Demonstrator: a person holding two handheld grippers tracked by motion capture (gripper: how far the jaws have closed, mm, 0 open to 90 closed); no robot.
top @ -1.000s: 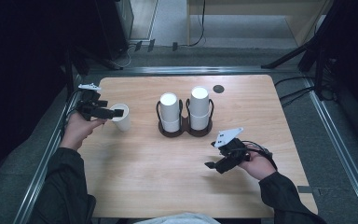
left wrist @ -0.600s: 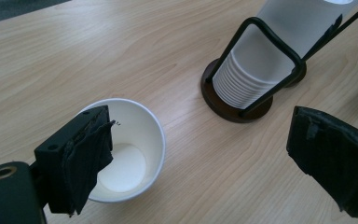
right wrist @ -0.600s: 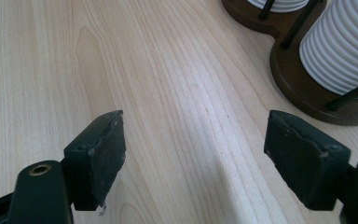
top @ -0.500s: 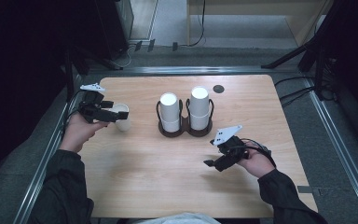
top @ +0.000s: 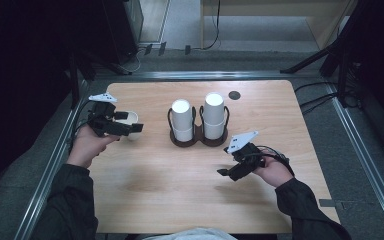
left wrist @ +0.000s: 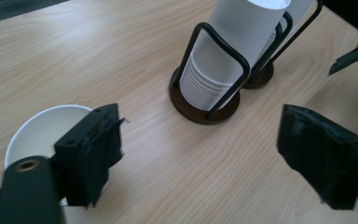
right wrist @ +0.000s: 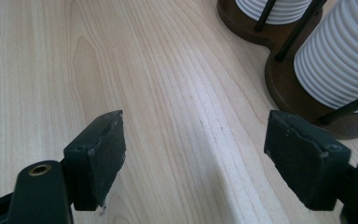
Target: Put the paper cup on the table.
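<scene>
A single white paper cup (top: 128, 120) (left wrist: 37, 133) stands upright on the wooden table (top: 180, 190) at the left. My left gripper (top: 130, 122) (left wrist: 209, 158) hovers just over it, open. Its jaws have just been closing a little, with only bare table between them; in the left gripper view the cup's rim shows behind the left-hand jaw. Two stacks of upside-down white cups (top: 182, 120) (top: 214, 114) (left wrist: 233, 46) (right wrist: 340, 70) stand in a dark wire holder (top: 197, 141) (left wrist: 205, 112) (right wrist: 298, 93) at mid-table. My right gripper (top: 228, 164) (right wrist: 214, 172) is open, low over the table right of the holder.
A small dark round spot (top: 234, 95) marks the table's far right. Metal rails (top: 352, 145) run along both sides, with dark floor beyond. In the left gripper view the other gripper (left wrist: 354, 51) shows at the top right.
My left gripper has drawn back to the left and risen a little off the single cup, which stays on the table. The right hand has kept still.
</scene>
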